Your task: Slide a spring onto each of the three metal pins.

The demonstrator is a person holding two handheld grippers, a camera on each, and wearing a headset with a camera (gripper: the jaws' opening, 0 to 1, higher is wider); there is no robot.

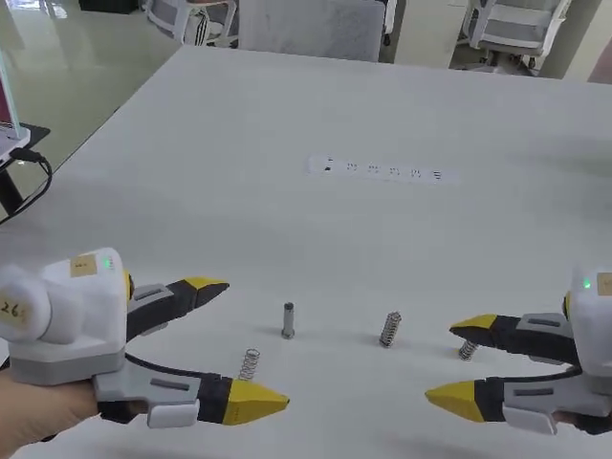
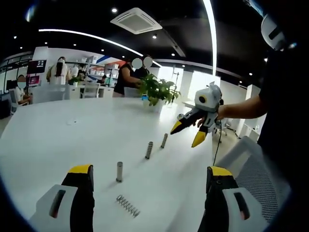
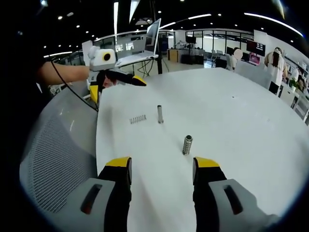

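A loose steel coil spring [image 1: 251, 363] is seen lying flat on the white desk [image 1: 382, 239], just ahead of the wide-open, empty left claw [image 1: 234, 344], its long axis roughly crosswise to that claw's reach. The bare upright metal pin [image 1: 288, 320] stands just beyond. The right claw [image 1: 459, 361], also released, is farther off.

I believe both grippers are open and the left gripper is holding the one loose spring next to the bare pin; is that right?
Not quite. Both the left gripper and the right gripper are open, but the loose spring is not held: it lies flat on the table next to the bare pin, as the head view shows.
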